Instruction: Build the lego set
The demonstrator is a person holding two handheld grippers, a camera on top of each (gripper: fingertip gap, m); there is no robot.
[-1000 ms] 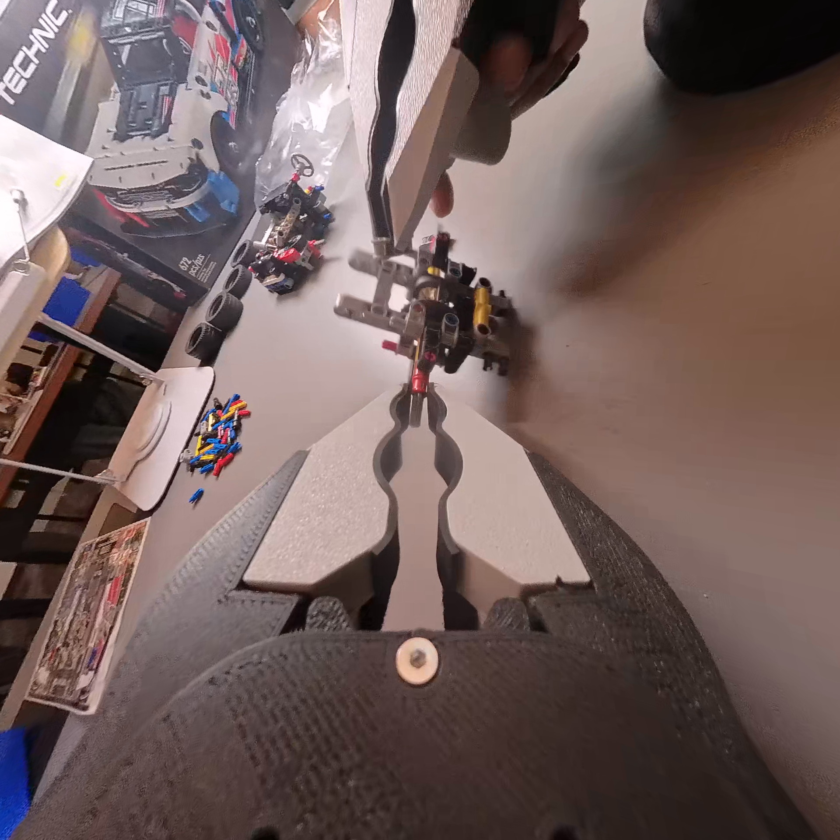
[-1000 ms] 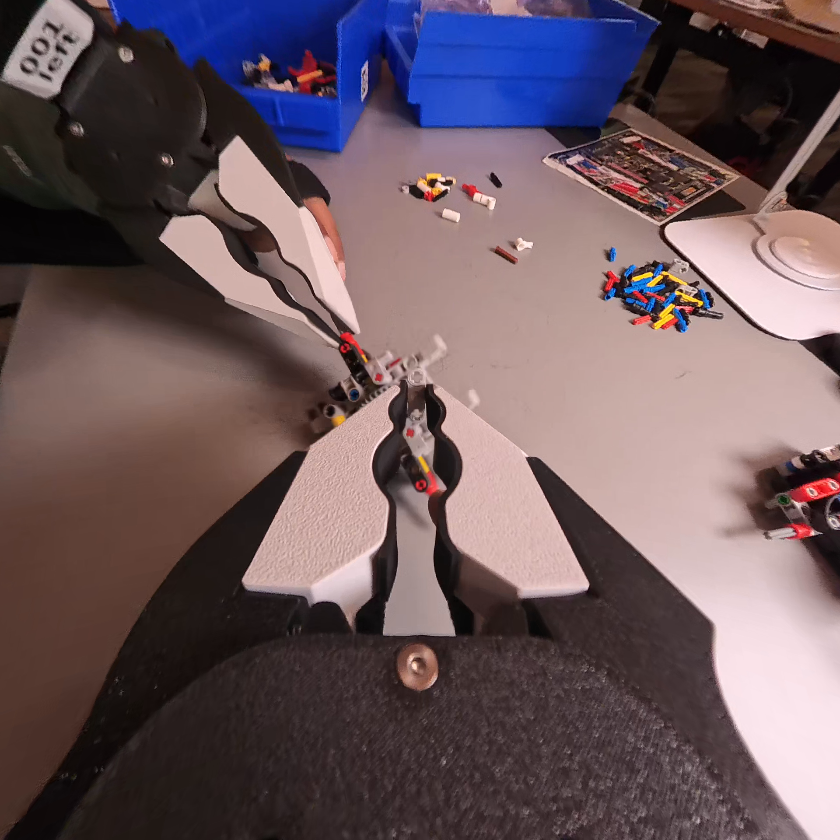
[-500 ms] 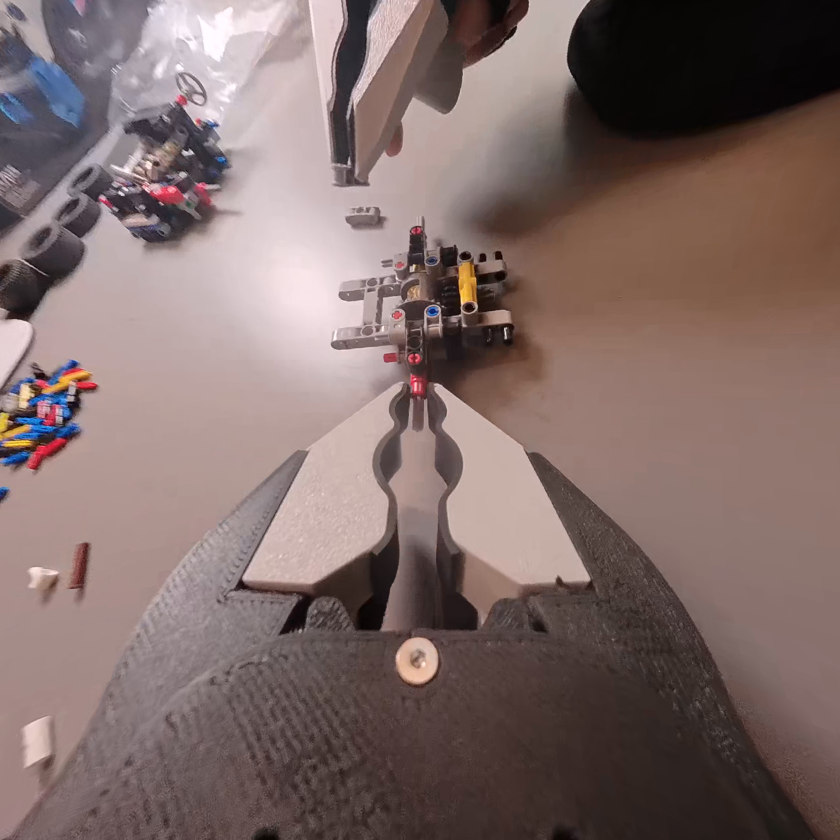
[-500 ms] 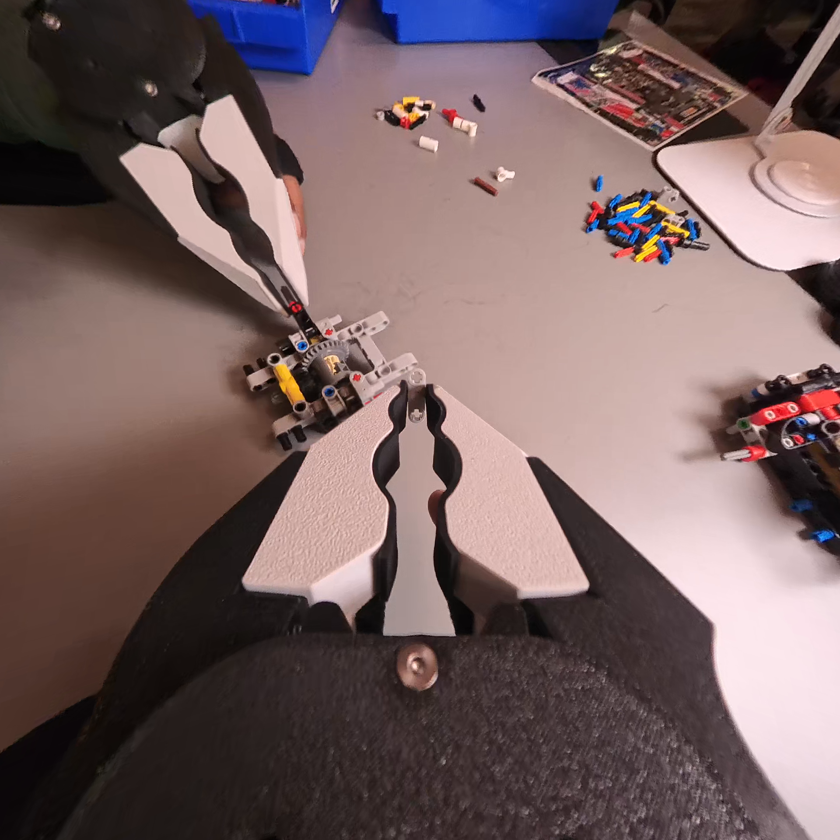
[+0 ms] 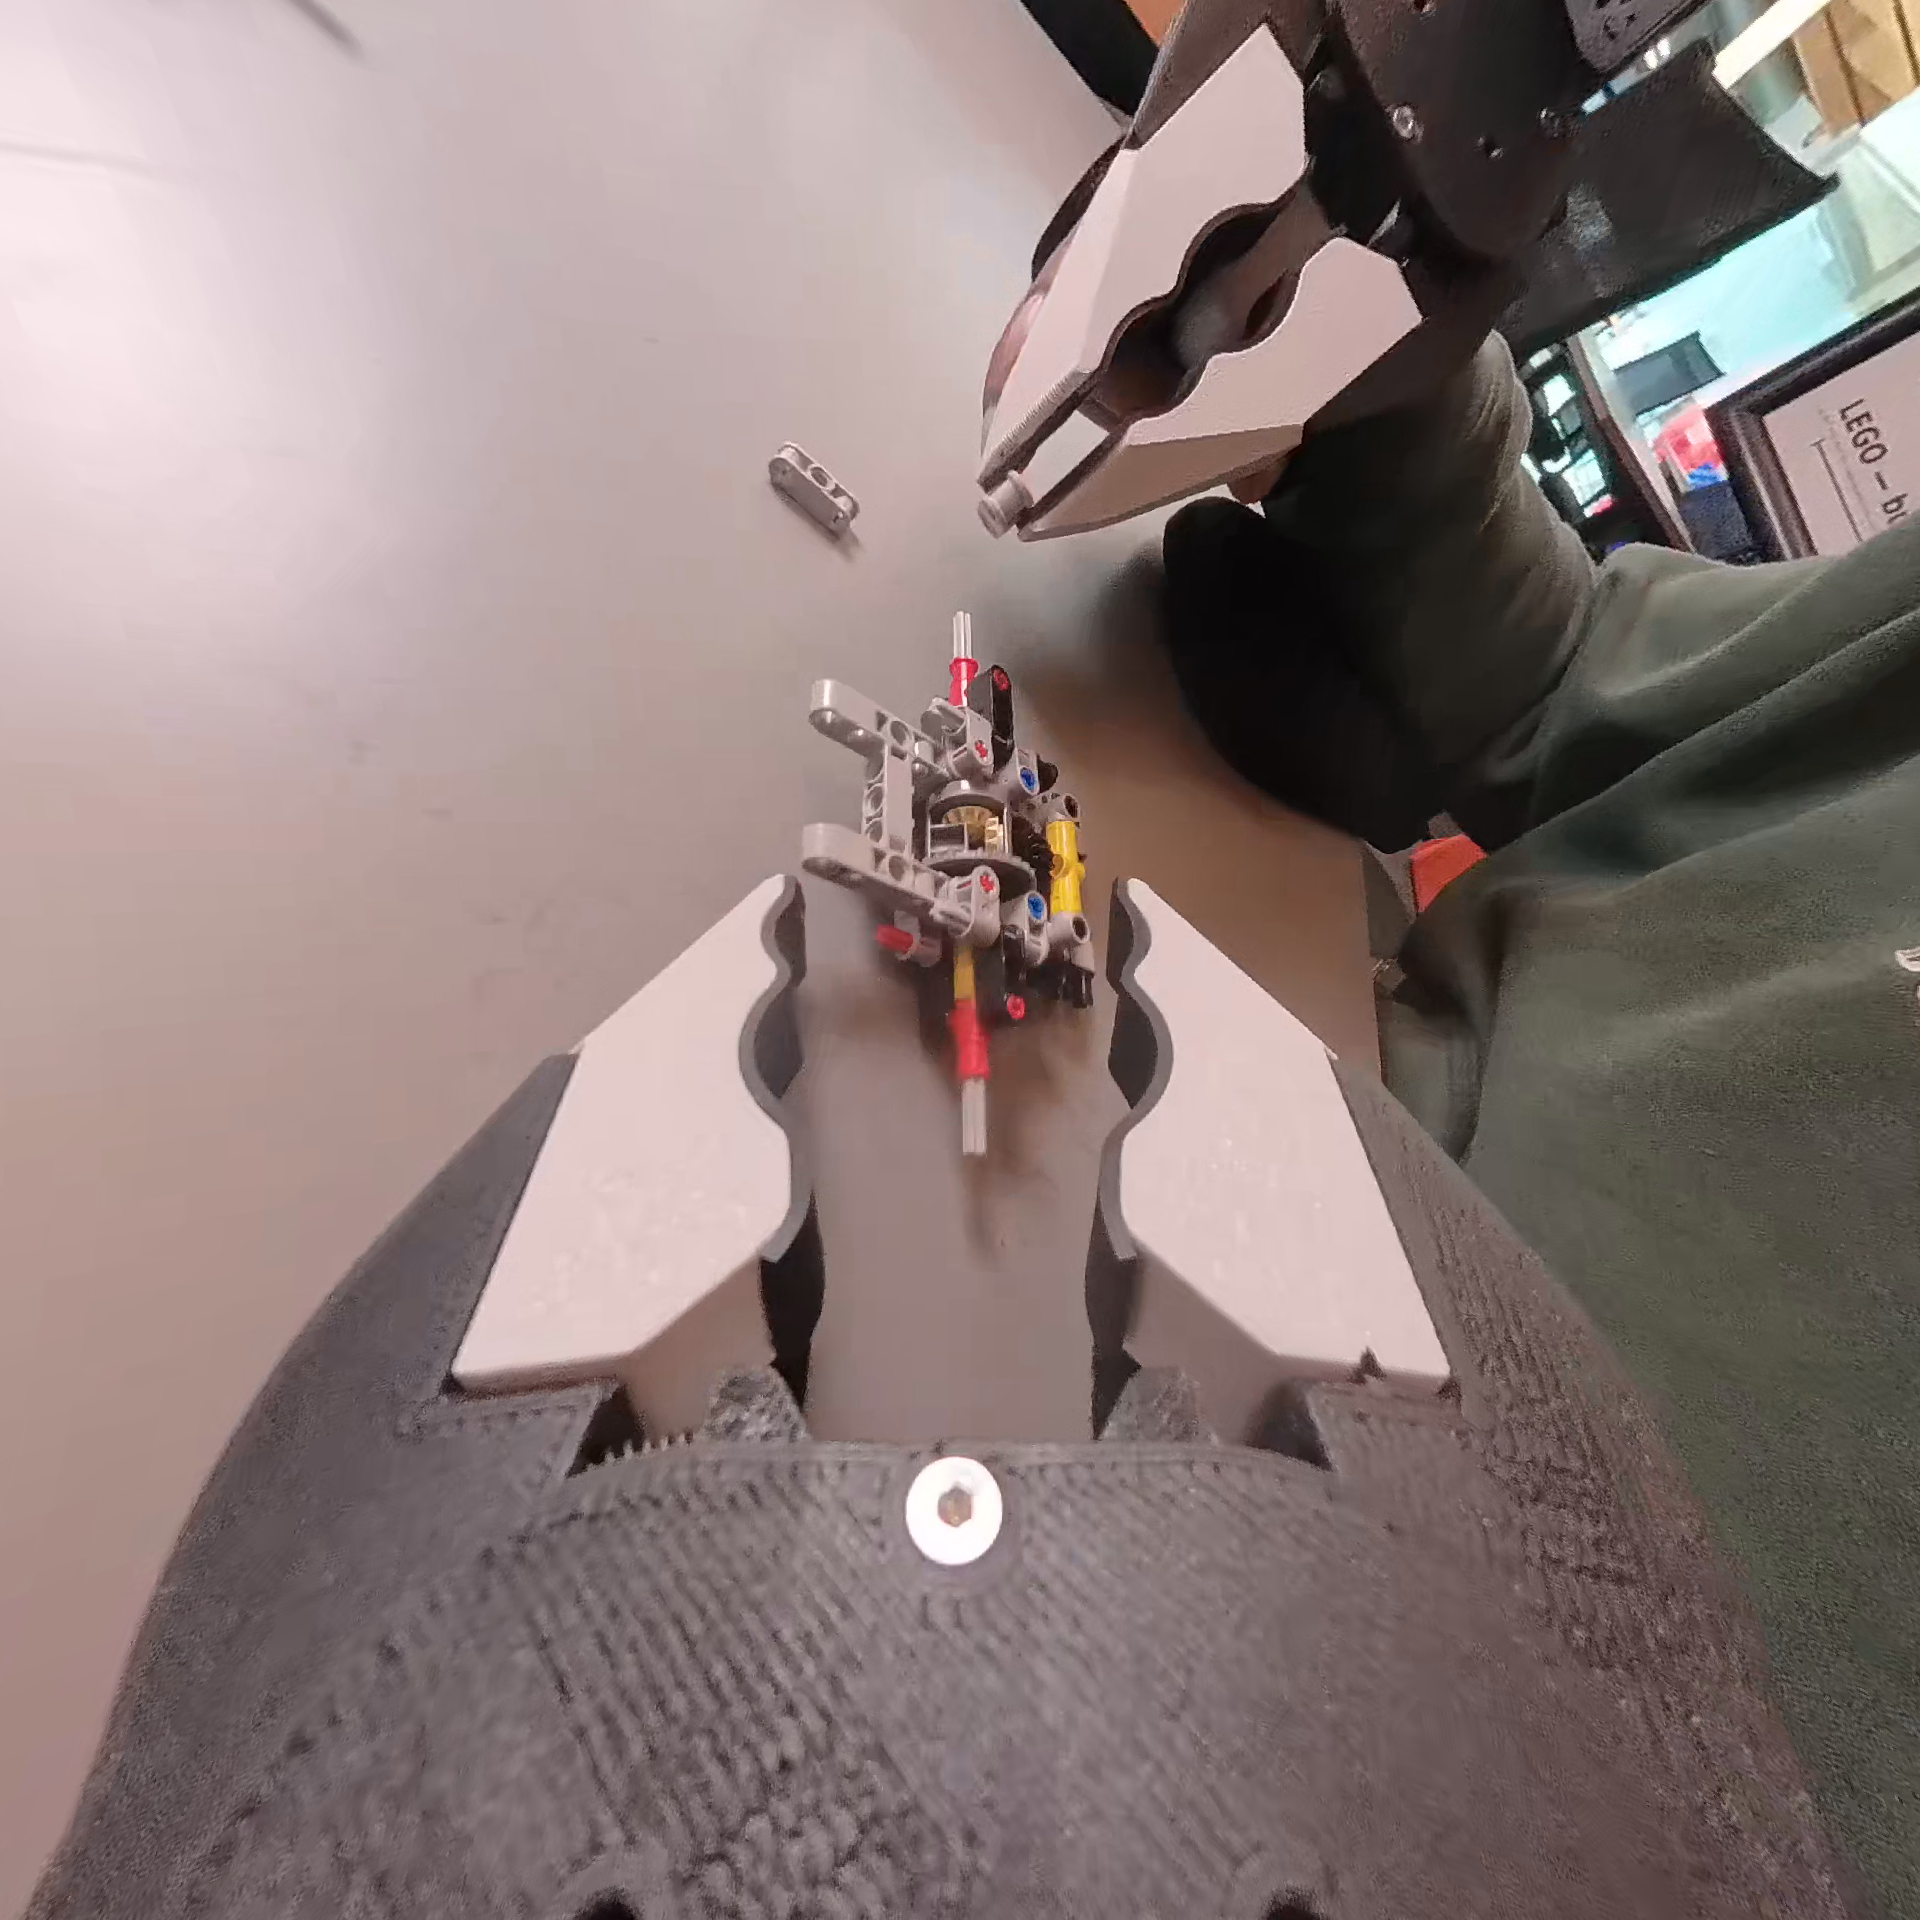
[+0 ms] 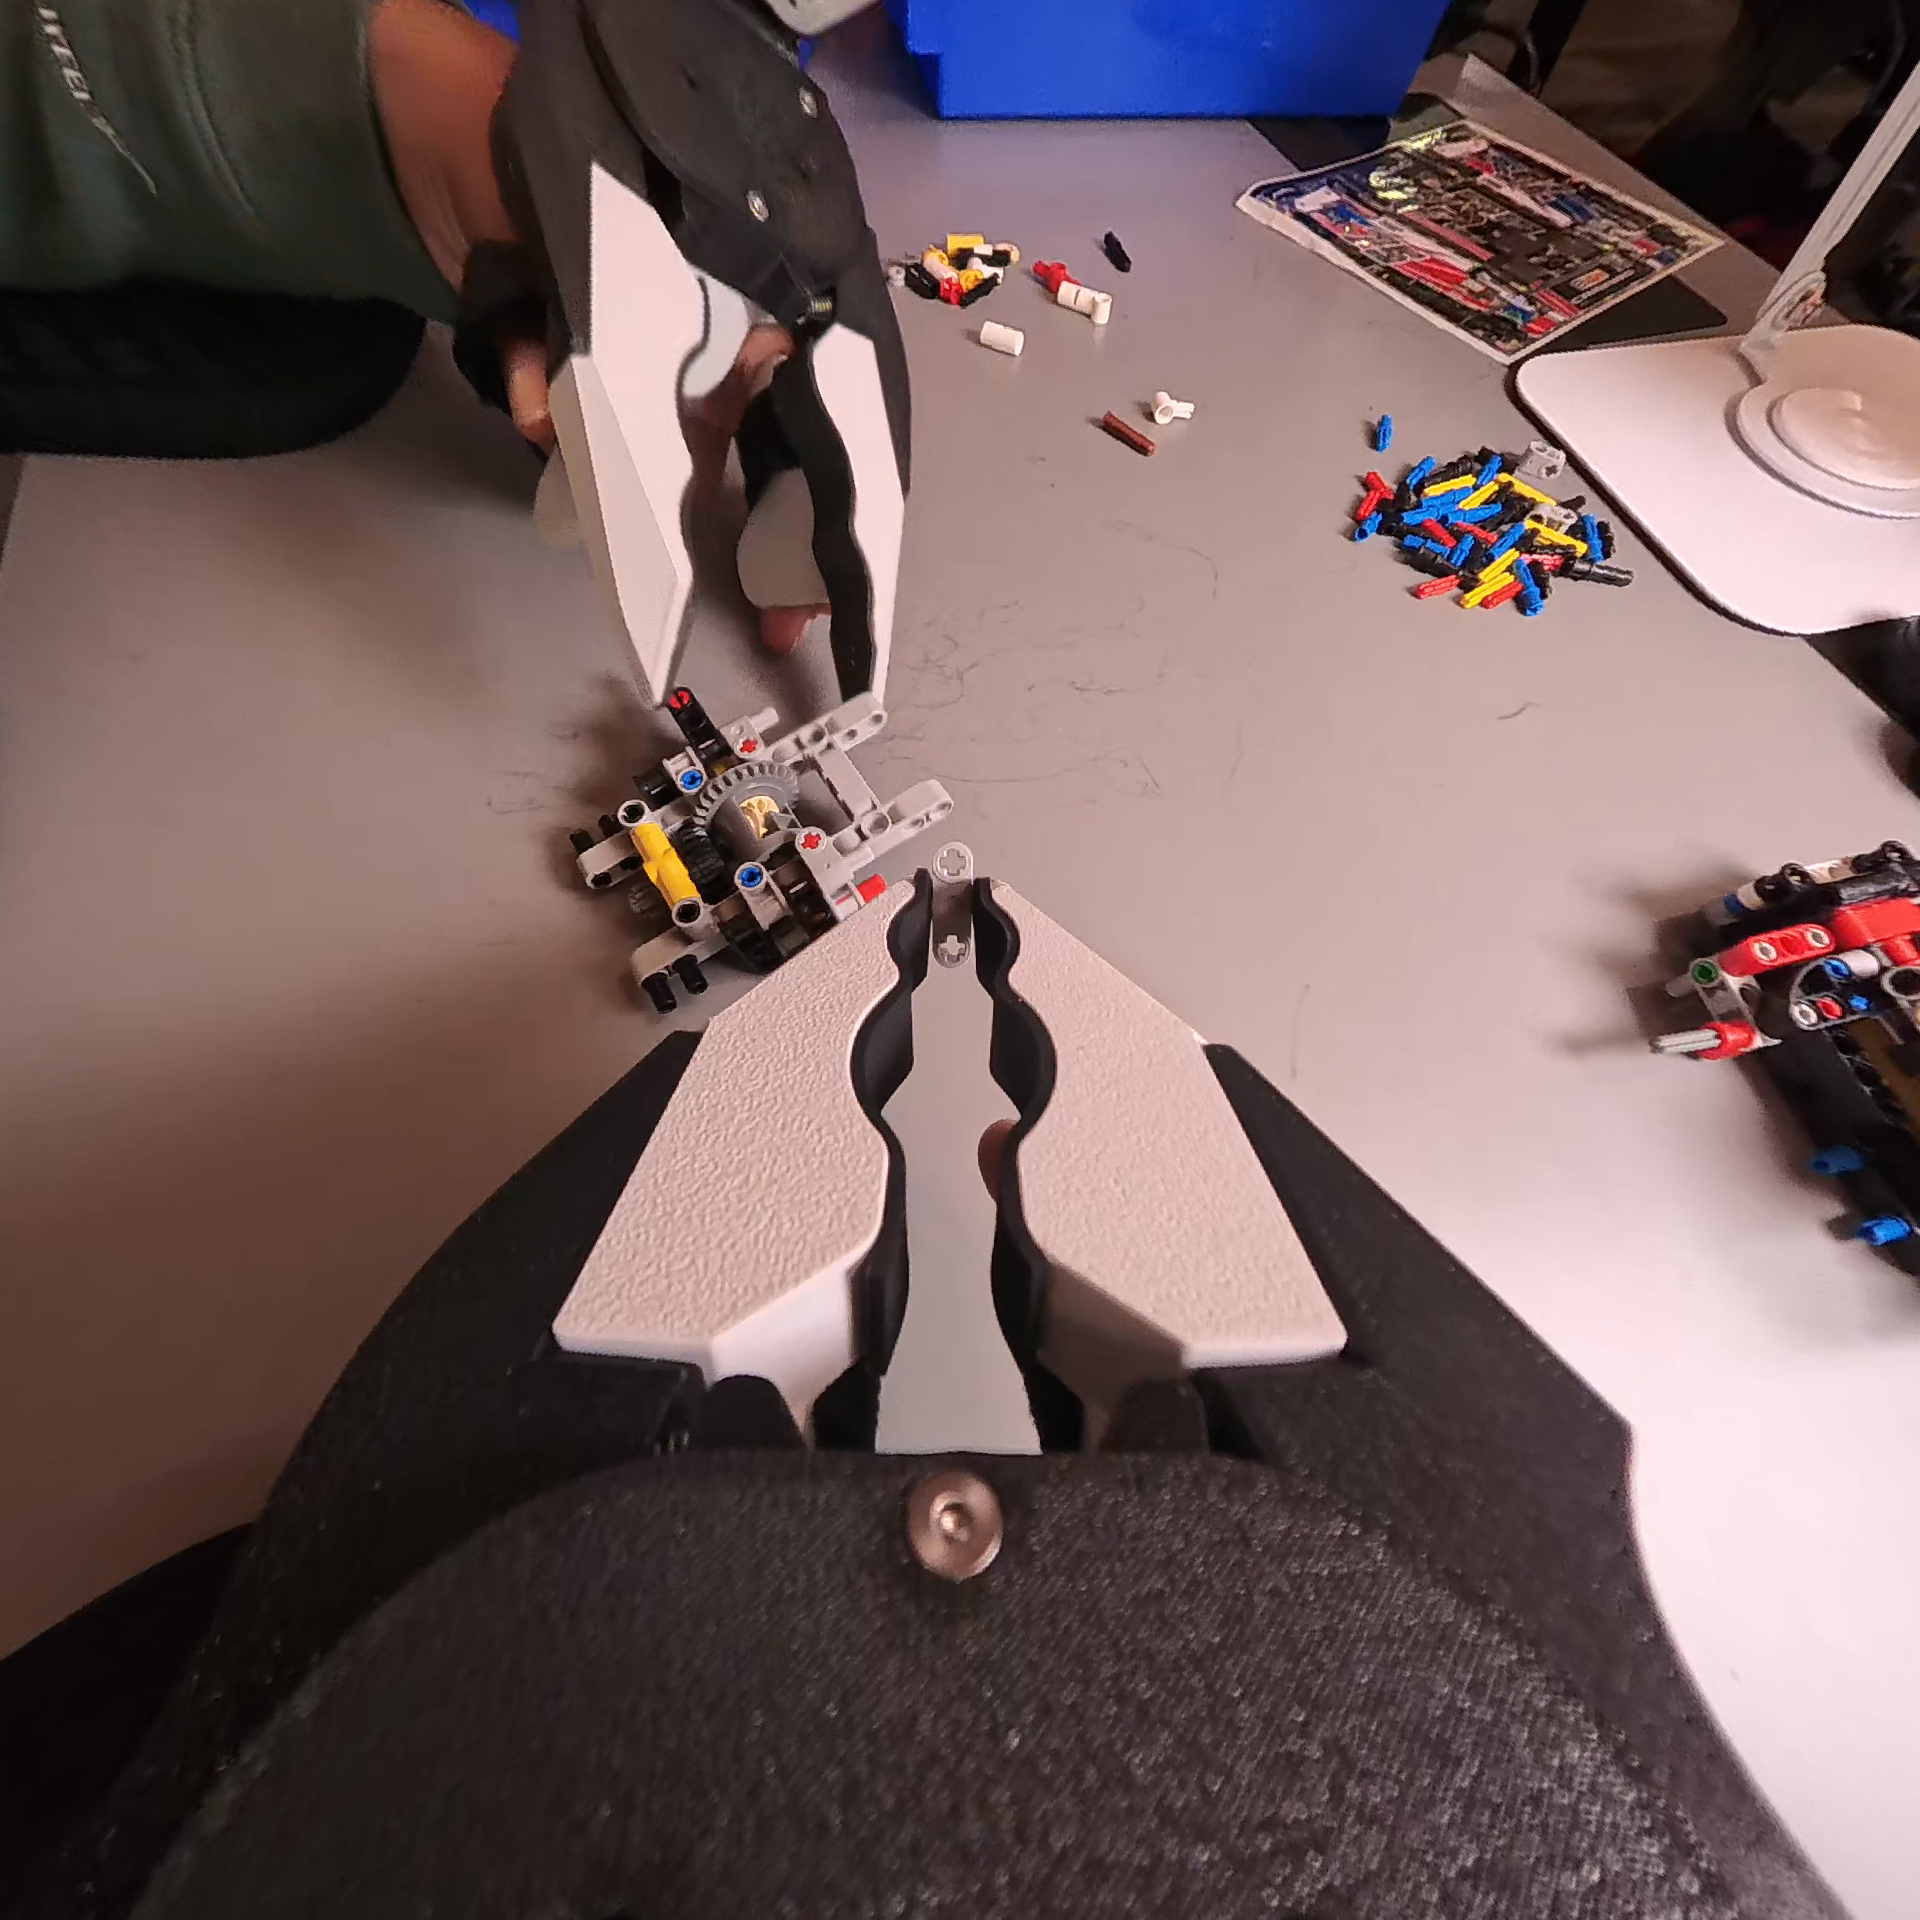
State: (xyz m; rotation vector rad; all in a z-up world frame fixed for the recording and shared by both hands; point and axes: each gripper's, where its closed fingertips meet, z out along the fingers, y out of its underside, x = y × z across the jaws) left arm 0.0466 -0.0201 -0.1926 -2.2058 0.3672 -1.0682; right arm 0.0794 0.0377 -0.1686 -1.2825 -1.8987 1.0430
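Note:
A small grey, black and yellow brick assembly (image 5: 961,862) with a gear and a red-tipped axle lies on the grey table (image 5: 416,623). My left gripper (image 5: 958,899) is open. Its fingers stand either side of the assembly's near end without touching it. In the right wrist view the left gripper (image 6: 769,696) hovers open just above the assembly (image 6: 748,831). My right gripper (image 6: 951,888) is shut on a small thin grey link (image 6: 952,904) with cross holes, just right of the assembly. It also shows in the left wrist view (image 5: 1013,509), raised beyond the assembly.
A loose short grey beam (image 5: 814,480) lies beyond the assembly. In the right wrist view: blue bins (image 6: 1143,52), an instruction booklet (image 6: 1475,229), a heap of coloured pins (image 6: 1486,530), scattered small parts (image 6: 997,281), a white lamp base (image 6: 1766,457), another partial build (image 6: 1818,997). My right fingertips sit around 8 cm from my left ones.
My left gripper has opened and let go of the assembly's red axle end; the assembly now rests on the table. My right gripper came away from it earlier, still shut on the small grey link.

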